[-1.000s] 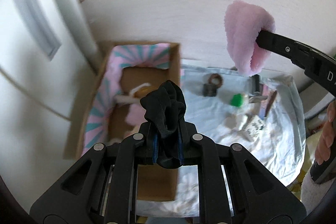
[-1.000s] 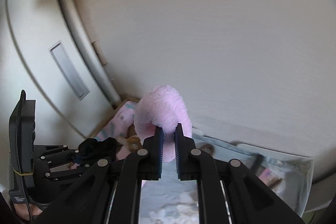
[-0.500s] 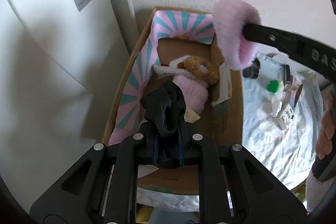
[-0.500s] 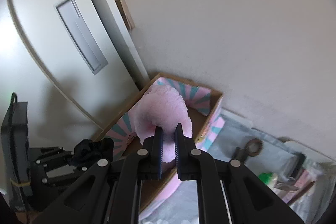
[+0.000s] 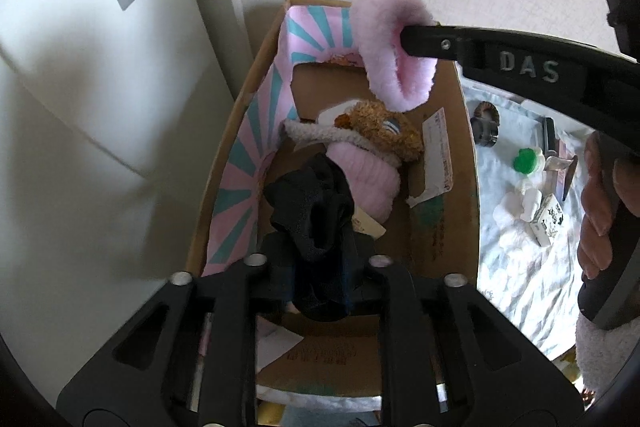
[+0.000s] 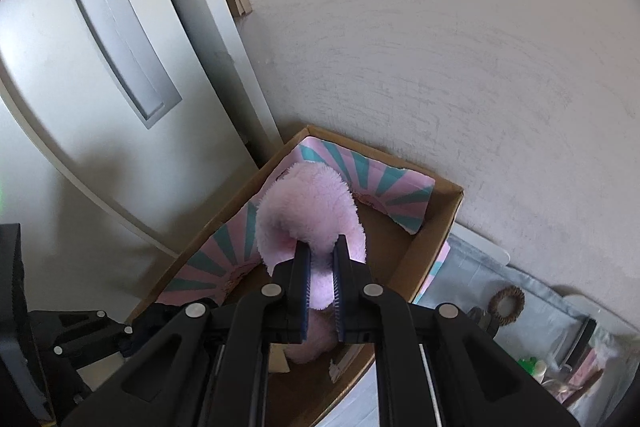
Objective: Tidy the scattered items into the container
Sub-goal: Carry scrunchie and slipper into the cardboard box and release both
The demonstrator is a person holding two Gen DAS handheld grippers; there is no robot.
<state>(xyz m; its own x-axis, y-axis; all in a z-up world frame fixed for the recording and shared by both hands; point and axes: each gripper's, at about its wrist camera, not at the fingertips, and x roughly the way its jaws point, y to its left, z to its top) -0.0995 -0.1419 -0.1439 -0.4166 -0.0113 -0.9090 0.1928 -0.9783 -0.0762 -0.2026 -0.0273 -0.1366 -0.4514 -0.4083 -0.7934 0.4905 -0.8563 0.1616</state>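
Note:
A cardboard box (image 5: 444, 227) with a pink and teal striped liner stands on the floor in a corner. My left gripper (image 5: 320, 247) hovers over its near end. Its jaws are opening, and a black cloth (image 5: 312, 211) still sits loosely between them. My right gripper (image 6: 320, 259) is shut on a fluffy pink item (image 6: 308, 215) and holds it above the box's far end. That fluffy pink item (image 5: 394, 47) also shows in the left wrist view. A brown teddy bear (image 5: 380, 131) and a pink knitted piece (image 5: 368, 179) lie inside the box.
A pale sheet (image 5: 520, 275) right of the box carries a green toy (image 5: 526, 159), a brown ring (image 5: 486, 113) and a small patterned carton (image 5: 548, 223). A white door (image 5: 80, 107) stands on the left and a wall (image 6: 440, 47) behind. A person's hand (image 5: 600, 207) grips the right tool.
Both grippers came down and over the box. The left jaws have widened around the black cloth. The pink fluffy item now hangs over the box's far end.

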